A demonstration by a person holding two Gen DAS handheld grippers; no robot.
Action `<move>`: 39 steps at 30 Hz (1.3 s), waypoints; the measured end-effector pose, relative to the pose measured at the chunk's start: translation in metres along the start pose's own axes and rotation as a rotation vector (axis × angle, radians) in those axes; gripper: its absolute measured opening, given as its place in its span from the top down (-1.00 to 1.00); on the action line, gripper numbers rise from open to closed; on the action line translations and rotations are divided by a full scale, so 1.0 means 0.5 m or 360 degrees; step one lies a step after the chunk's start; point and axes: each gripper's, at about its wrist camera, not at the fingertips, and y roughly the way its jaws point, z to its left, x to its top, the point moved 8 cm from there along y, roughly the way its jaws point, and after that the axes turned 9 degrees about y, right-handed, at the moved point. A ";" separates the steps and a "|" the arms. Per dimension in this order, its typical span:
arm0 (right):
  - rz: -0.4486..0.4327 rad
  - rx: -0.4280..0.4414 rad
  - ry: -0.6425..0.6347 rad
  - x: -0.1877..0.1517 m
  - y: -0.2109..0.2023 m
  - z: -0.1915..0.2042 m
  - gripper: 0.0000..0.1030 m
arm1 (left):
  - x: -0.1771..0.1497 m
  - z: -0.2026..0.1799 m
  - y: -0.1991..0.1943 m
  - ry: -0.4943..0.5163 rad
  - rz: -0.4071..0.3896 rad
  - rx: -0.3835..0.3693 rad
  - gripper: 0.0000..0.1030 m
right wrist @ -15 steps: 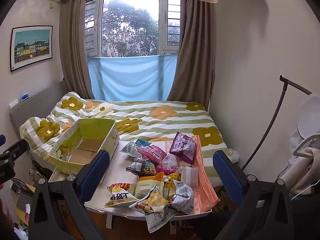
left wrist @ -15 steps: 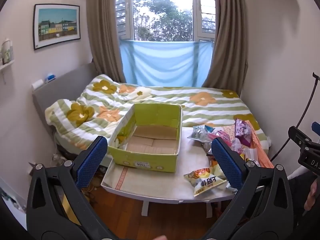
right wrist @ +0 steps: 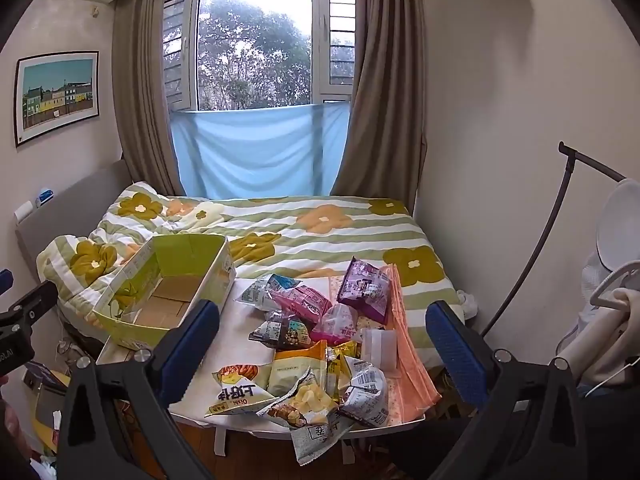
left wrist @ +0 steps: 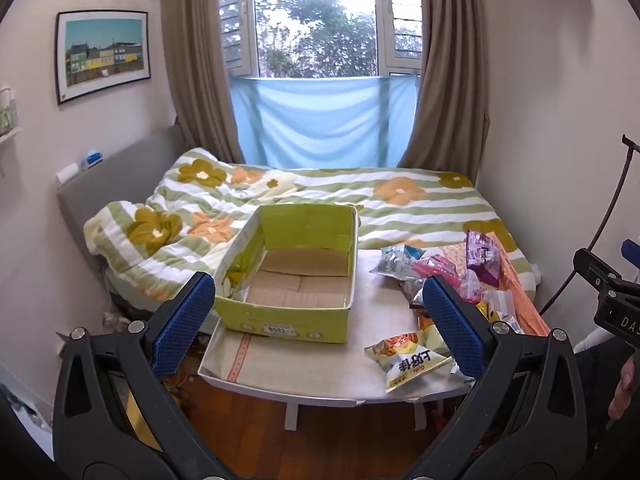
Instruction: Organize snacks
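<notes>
Ahead of the right gripper (right wrist: 322, 348), jaws spread, empty: heaped snack packets (right wrist: 304, 344) on the table (right wrist: 236, 320). Box (left wrist: 292, 276) ahead of the left gripper (left wrist: 318, 326), likewise spread, empty. Risk: a careless pick drags overhanging packets off the edge.

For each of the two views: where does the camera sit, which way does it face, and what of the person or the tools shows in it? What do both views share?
Left wrist: sits on the left tool, facing slightly down over the table at the empty box; its open blue fingers show, plus the right tool and a hand at the right edge.
Right wrist: sits on the right tool, facing the snacks; its open fingers show, the left tool at the left edge.
Shared: box, snacks, table, bed, window.
</notes>
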 end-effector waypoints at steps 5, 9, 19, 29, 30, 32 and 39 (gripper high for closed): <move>0.0008 -0.0004 0.0002 -0.001 0.002 0.000 -1.00 | 0.001 -0.003 0.002 0.0002 0.0007 -0.0005 -0.99; 0.0009 -0.0008 -0.0002 -0.002 0.000 0.004 -1.00 | -0.002 -0.003 0.007 0.0008 0.0025 -0.0008 -0.99; 0.0022 -0.0011 0.0004 -0.006 0.000 0.003 -0.99 | -0.001 -0.010 0.004 0.0020 0.0027 -0.0023 -0.99; 0.0024 -0.0013 0.0003 -0.005 -0.001 0.002 -1.00 | -0.003 -0.012 0.002 0.0024 0.0026 -0.0032 -0.99; 0.0024 -0.0014 0.0002 -0.006 -0.002 0.002 -1.00 | -0.004 -0.011 0.001 0.0025 0.0026 -0.0034 -0.99; 0.0025 -0.0011 0.0004 -0.006 -0.002 0.001 -1.00 | -0.005 -0.012 0.000 0.0025 0.0027 -0.0033 -0.99; 0.0023 -0.0012 0.0002 -0.006 -0.002 0.000 -0.99 | -0.007 -0.014 -0.002 0.0024 0.0026 -0.0036 -0.99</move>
